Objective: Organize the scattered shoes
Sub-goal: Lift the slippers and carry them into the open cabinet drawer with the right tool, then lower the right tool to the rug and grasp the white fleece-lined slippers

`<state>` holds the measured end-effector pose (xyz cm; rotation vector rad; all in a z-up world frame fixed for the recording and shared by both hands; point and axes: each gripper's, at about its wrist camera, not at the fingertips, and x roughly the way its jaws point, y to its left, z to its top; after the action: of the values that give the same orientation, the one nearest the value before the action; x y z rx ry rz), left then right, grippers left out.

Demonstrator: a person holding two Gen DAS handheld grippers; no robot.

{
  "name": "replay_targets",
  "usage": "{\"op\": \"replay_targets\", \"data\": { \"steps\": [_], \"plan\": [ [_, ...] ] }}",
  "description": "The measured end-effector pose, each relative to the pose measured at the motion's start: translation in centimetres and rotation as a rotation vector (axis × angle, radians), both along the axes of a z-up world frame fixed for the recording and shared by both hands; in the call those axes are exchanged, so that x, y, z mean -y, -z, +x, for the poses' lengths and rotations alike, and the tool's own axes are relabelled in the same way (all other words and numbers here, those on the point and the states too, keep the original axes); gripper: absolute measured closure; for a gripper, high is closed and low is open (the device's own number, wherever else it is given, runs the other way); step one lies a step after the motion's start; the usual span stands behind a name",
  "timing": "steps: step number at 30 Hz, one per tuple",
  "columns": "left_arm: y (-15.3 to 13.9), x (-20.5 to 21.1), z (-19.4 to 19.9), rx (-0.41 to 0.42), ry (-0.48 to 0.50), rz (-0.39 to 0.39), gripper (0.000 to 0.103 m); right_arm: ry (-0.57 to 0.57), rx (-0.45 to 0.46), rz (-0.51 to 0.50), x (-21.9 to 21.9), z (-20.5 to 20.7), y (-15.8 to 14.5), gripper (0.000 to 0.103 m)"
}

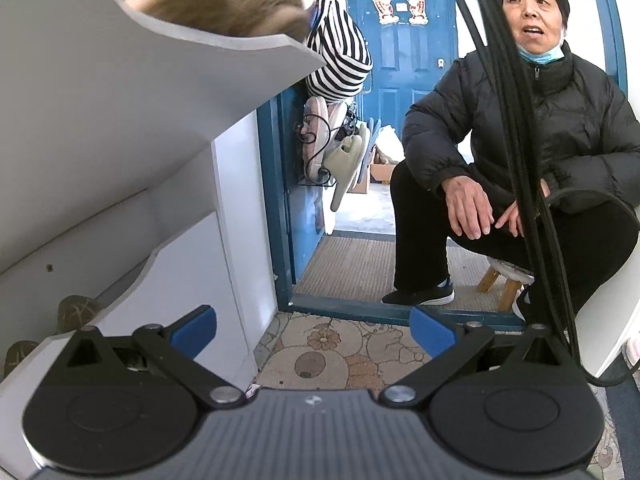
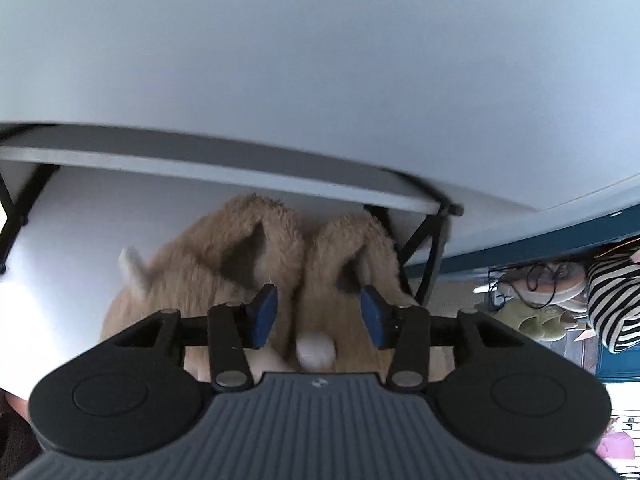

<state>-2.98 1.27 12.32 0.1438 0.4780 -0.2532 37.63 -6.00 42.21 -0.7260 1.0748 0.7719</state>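
Note:
A pair of tan fluffy slippers (image 2: pixel 256 264) lies side by side in the open tilting tray of a white shoe cabinet (image 2: pixel 280 80). My right gripper (image 2: pixel 318 312) is open, its blue pads on either side of the slippers' heels; I cannot tell if they touch. The same slippers (image 1: pixel 208 0) show at the top left of the left wrist view, resting in the upper tray (image 1: pixel 140 60). My left gripper (image 1: pixel 314 330) is open and empty, low beside the cabinet over the patterned floor mat (image 1: pixel 340 356). Dark patterned shoes (image 1: pixel 76 312) sit in the lower tray.
A person in a black jacket (image 1: pixel 520 120) squats on a small wooden stool (image 1: pixel 508 280) in the blue doorway (image 1: pixel 400 40). Black cables (image 1: pixel 516 140) hang in front of them. Pink sneakers and green slippers (image 1: pixel 332 148) hang on a door rack below a striped garment (image 1: pixel 340 52).

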Motion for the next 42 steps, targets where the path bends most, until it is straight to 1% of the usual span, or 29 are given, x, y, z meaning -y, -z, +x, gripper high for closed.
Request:
{"op": "replay_targets", "data": {
  "steps": [3, 7, 11, 15, 17, 19, 21, 25, 27, 29, 30, 35, 37, 38, 40, 42],
  "plan": [
    [0.1, 0.0, -0.1, -0.007, 0.002, 0.005, 0.001, 0.006, 0.017, 0.029, 1.0, -1.0, -0.5, 0.054],
    [0.1, 0.1, -0.4, -0.007, 0.011, 0.008, 0.001, 0.032, 0.020, 0.064, 2.8, -2.4, -0.3, 0.054],
    [0.1, -0.1, -0.7, -0.007, 0.012, -0.002, 0.001, 0.044, 0.018, 0.095, 4.4, -4.4, 0.1, 0.054],
    [0.1, -0.4, -1.2, -0.008, 0.005, 0.006, 0.001, 0.072, 0.013, 0.161, 6.2, -7.3, -0.3, 0.054],
    [0.2, -0.7, -1.6, -0.026, -0.002, 0.009, 0.001, 0.093, 0.018, 0.192, 7.4, -8.9, -0.4, 0.052],
    [0.5, -1.1, -2.4, -0.050, 0.005, 0.022, 0.001, 0.117, 0.019, 0.217, 8.6, -10.4, -0.1, 0.048],
    [1.1, -1.5, -3.4, -0.063, 0.018, 0.052, 0.001, 0.147, 0.003, 0.233, 9.8, -12.0, 1.3, 0.045],
    [2.7, -2.6, -5.4, -0.091, 0.050, 0.107, 0.001, 0.208, -0.029, 0.264, 12.4, -15.3, 4.2, 0.044],
    [3.9, -3.3, -6.4, -0.114, 0.074, 0.146, 0.001, 0.239, -0.045, 0.280, 13.7, -16.9, 5.6, 0.044],
    [5.3, -4.2, -7.6, -0.150, 0.088, 0.188, 0.001, 0.275, -0.069, 0.287, 14.6, -18.4, 8.0, 0.044],
    [5.9, -4.7, -8.0, -0.169, 0.093, 0.196, 0.001, 0.287, -0.081, 0.285, 14.8, -19.0, 9.2, 0.044],
    [8.9, -7.0, -9.6, -0.265, 0.110, 0.212, 0.001, 0.353, -0.161, 0.294, 14.5, -22.1, 16.9, 0.044],
    [10.8, -8.1, -9.1, -0.365, 0.105, 0.205, 0.001, 0.373, -0.198, 0.302, 14.0, -23.1, 19.8, 0.043],
    [11.2, -8.5, -8.8, -0.396, 0.098, 0.198, 0.001, 0.384, -0.217, 0.310, 13.8, -23.4, 21.1, 0.044],
    [12.6, -9.8, -7.4, -0.506, 0.043, 0.162, 0.001, 0.414, -0.259, 0.339, 13.3, -24.0, 23.7, 0.044],
    [13.3, -10.7, -6.5, -0.583, 0.000, 0.125, 0.001, 0.457, -0.297, 0.367, 12.8, -24.3, 26.3, 0.044]
  ]
}}
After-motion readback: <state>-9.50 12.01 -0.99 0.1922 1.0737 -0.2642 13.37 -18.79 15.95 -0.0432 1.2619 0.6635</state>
